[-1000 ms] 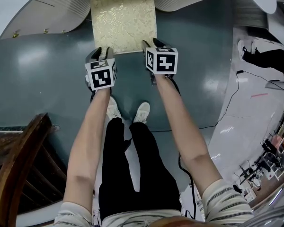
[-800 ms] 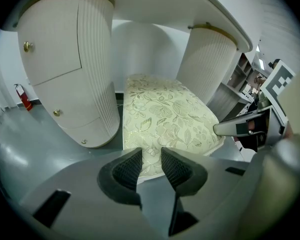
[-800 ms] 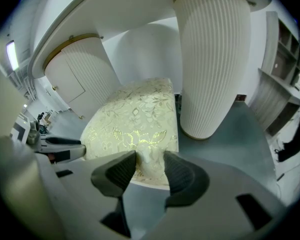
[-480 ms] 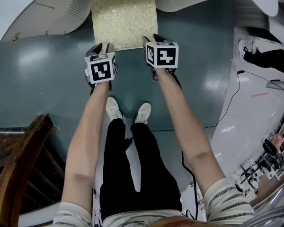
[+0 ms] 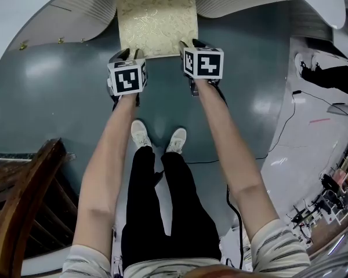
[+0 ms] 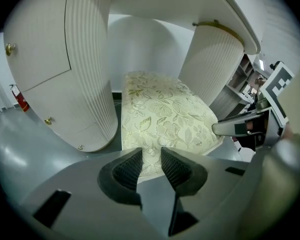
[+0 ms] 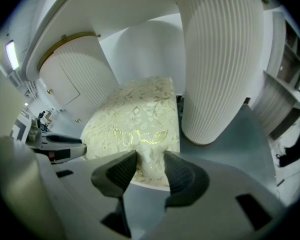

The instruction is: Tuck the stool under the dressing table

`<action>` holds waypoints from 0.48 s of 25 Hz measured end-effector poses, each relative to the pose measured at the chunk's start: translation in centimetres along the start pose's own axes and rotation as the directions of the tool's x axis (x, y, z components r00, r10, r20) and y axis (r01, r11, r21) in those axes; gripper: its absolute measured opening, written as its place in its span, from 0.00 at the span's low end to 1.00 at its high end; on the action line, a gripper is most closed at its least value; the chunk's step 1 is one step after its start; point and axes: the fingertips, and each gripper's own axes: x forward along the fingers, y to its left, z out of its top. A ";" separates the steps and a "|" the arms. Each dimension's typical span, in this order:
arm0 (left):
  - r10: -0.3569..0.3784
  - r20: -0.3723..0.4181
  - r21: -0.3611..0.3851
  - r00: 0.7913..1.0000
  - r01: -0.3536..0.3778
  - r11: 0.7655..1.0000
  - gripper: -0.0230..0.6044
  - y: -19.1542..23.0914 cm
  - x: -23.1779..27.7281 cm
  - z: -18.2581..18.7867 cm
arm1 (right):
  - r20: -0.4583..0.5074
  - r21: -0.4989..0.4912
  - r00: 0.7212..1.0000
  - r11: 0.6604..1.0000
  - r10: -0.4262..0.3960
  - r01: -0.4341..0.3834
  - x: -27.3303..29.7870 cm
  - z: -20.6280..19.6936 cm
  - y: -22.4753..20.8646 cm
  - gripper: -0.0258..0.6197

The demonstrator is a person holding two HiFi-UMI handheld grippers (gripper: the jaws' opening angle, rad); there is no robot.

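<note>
The stool (image 5: 155,16) has a cream and gold floral cushion and stands between the two white fluted pedestals of the dressing table (image 5: 75,16), partly under its top. My left gripper (image 5: 126,53) meets the cushion's near left edge, and my right gripper (image 5: 188,43) its near right corner. In the left gripper view the jaws of the left gripper (image 6: 151,156) stand close together with the stool (image 6: 165,114) edge in the narrow gap. The right gripper (image 7: 151,159) likewise has a fold of the stool (image 7: 135,114) cushion between its jaws.
A dark wooden chair (image 5: 23,207) stands at the lower left. A black cable (image 5: 278,132) trails over the grey floor on the right, near another person's dark legs (image 5: 327,74). The right pedestal (image 7: 220,59) stands close beside the stool.
The stool has slid further in between the pedestals, away from me, and both grippers have moved forward with its near edge.
</note>
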 end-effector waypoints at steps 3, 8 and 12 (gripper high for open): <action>-0.002 -0.004 0.006 1.000 0.002 1.000 0.24 0.3 0.0 0.6 | 0.000 -0.007 1.000 1.000 0.002 -0.002 0.2 0.6 0.2 0.32; 0.003 0.012 0.008 1.000 -0.003 1.000 0.24 0.6 0.8 2.0 | 0.009 -0.007 1.000 1.000 0.005 -0.005 0.9 2.0 -0.2 0.32; -0.002 0.008 0.002 1.000 0.002 1.000 0.24 0.3 1.2 2.7 | 0.011 -0.006 1.000 1.000 0.007 -0.007 1.2 2.7 -0.8 0.32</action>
